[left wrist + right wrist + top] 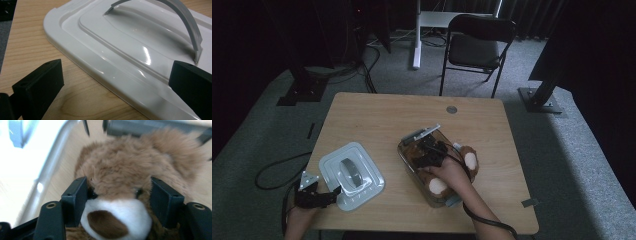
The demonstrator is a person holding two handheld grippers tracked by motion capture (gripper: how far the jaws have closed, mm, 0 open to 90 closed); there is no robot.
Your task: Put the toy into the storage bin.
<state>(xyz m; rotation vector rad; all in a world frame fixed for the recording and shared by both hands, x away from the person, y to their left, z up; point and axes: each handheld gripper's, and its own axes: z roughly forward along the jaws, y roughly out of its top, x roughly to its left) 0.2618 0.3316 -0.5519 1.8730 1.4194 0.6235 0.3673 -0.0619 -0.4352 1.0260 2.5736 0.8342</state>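
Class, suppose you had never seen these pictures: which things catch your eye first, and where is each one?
A brown plush bear sits in a clear box at the middle of the table, its head between the right gripper jaws. The white lid lies off the box at the table's left, the left gripper at its edge.

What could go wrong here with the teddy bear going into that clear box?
The plush bear is bulky; its feet overhang the clear box rim, so the lid may not seat later. The right gripper straddles its head, and soft fur might slip. The left gripper, open around the lid's edge, might nudge it.
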